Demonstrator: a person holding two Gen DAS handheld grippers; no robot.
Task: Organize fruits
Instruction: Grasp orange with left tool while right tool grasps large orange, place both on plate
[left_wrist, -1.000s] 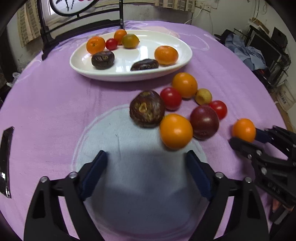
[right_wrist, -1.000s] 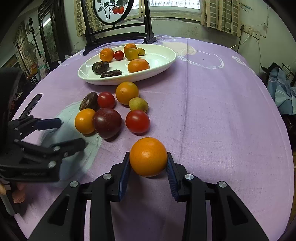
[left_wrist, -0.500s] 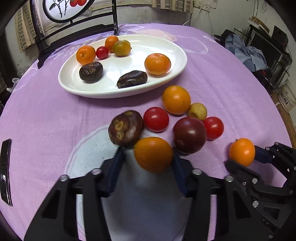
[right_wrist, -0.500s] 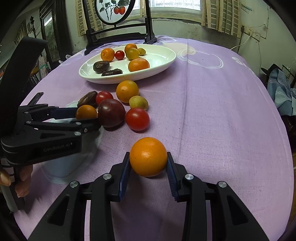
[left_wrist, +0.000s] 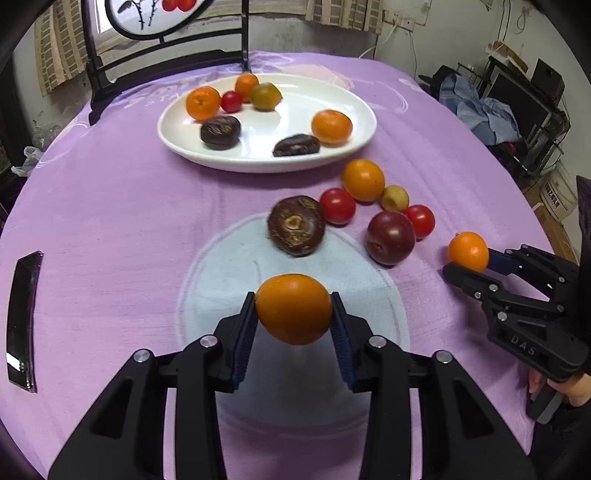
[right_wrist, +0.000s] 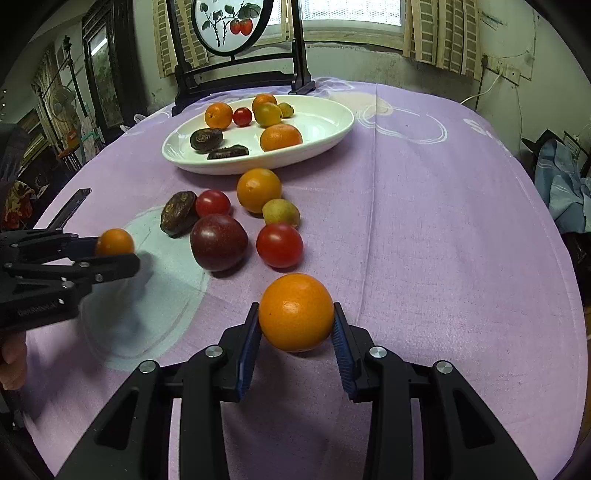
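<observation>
My left gripper (left_wrist: 294, 319) is shut on an orange fruit (left_wrist: 293, 308) and holds it above the cloth; it also shows in the right wrist view (right_wrist: 114, 242). My right gripper (right_wrist: 296, 332) is shut on another orange (right_wrist: 296, 312), low over the cloth, also seen in the left wrist view (left_wrist: 468, 251). A white oval plate (left_wrist: 354, 144) at the back holds several oranges, tomatoes and dark fruits. Loose on the purple cloth lie a dark wrinkled fruit (left_wrist: 296, 226), a purple plum (left_wrist: 390, 238), two red tomatoes (left_wrist: 337, 206), an orange (left_wrist: 363, 180) and a small yellow fruit (left_wrist: 394, 198).
A round table with a purple cloth (right_wrist: 443, 221). A dark phone (left_wrist: 22, 321) lies near the left edge. A black framed screen stand (right_wrist: 236, 70) stands behind the plate. Clutter and a blue cloth (left_wrist: 484, 114) lie beyond the right edge.
My left gripper closed on the orange fruit beside the plum and lifted it back toward me, away from the cluster. My right gripper stayed shut on its orange, barely moving.
</observation>
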